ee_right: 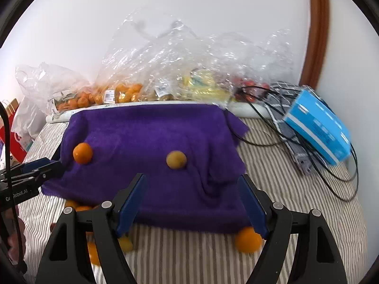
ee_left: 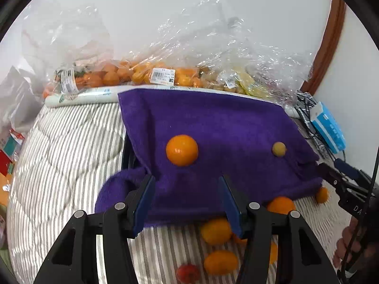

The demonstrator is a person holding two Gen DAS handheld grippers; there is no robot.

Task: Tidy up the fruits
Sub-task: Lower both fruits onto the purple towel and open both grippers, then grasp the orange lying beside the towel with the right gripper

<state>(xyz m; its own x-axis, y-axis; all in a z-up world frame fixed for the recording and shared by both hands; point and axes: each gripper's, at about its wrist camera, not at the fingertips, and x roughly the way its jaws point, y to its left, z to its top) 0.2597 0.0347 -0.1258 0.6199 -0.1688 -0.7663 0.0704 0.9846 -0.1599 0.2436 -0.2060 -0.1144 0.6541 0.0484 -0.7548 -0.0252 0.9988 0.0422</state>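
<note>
On the left wrist view, my left gripper (ee_left: 187,203) is hanging half open and empty over the purple towel (ee_left: 213,123), where an orange (ee_left: 182,150) is sitting, sorted. On the right wrist view, my right gripper (ee_right: 191,203) is standing wide, empty, near the small yellow fruit (ee_right: 176,159).

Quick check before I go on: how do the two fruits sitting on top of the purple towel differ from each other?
The orange is clearly bigger than the small yellowish fruit. The orange is bright, glossy orange; the small yellowish fruit is a dull yellow-green. The orange lies near the towel's left side, the small yellowish fruit nearer its middle, with bare purple towel between them. Both are round, rest loose on the cloth, and neither is between any gripper's fingers.
</note>
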